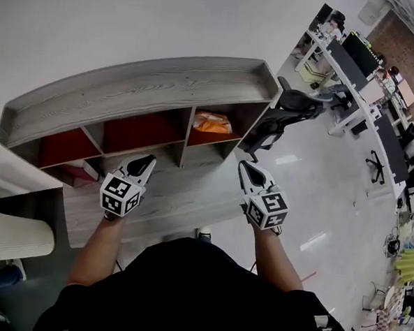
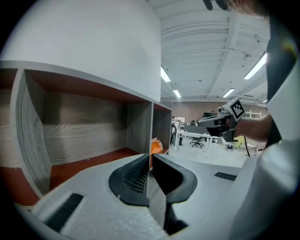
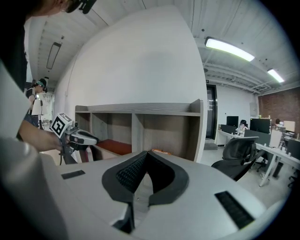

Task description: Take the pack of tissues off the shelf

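While both pairs of jaws are pressed together and empty, left gripper (image 1: 144, 166) and right gripper (image 1: 246, 166) sit mid-frame before the shelf (image 1: 163, 89). The orange tissue pack (image 1: 212, 122) lies in its right compartment, upper centre, mostly hidden behind jaws in both gripper views.

Person wears a black short-sleeved shirt (image 1: 192, 286) with white print on the right sleeve. The left gripper (image 1: 148, 161) and the right gripper (image 1: 243, 165) have white moulded shells tapering to a point, lined in black with ribbed pads (image 2: 133, 174). Each carries a white cube (image 1: 120, 194) bearing black square markers. Dark rectangular slots mark the shell tops.
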`<control>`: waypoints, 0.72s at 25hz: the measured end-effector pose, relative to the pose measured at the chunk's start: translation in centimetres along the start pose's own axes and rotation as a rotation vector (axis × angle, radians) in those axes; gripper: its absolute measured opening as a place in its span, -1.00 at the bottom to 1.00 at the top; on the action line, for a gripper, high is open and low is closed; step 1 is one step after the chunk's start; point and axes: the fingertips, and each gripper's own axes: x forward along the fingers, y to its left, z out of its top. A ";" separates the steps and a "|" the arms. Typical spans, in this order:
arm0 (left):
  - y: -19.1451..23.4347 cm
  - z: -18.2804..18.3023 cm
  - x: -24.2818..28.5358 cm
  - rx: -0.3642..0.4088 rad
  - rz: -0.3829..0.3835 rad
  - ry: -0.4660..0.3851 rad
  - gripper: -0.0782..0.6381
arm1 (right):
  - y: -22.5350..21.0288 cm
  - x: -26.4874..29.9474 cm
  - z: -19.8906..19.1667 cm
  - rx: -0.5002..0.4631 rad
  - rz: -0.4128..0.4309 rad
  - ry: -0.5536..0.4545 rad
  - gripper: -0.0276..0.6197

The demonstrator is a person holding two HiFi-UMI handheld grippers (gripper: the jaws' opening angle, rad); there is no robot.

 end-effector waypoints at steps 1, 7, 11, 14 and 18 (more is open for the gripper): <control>0.1 0.4 0.2 -0.002 0.016 -0.002 -0.69 | -0.6 0.2 0.4 -0.002 0.013 -0.008 -0.89; 0.2 1.9 1.3 -0.008 0.120 0.003 -0.69 | -3.8 1.6 1.6 -0.029 0.086 -0.039 -0.89; -0.5 2.2 2.0 -0.010 0.155 0.010 -0.69 | -5.4 2.1 1.2 -0.036 0.117 -0.031 -0.89; -0.9 2.0 2.2 -0.021 0.178 0.015 -0.69 | -6.2 2.6 0.9 -0.026 0.138 -0.027 -0.89; -1.3 1.9 2.1 -0.053 0.193 0.008 -0.69 | -6.6 3.1 0.5 -0.033 0.164 -0.018 -0.89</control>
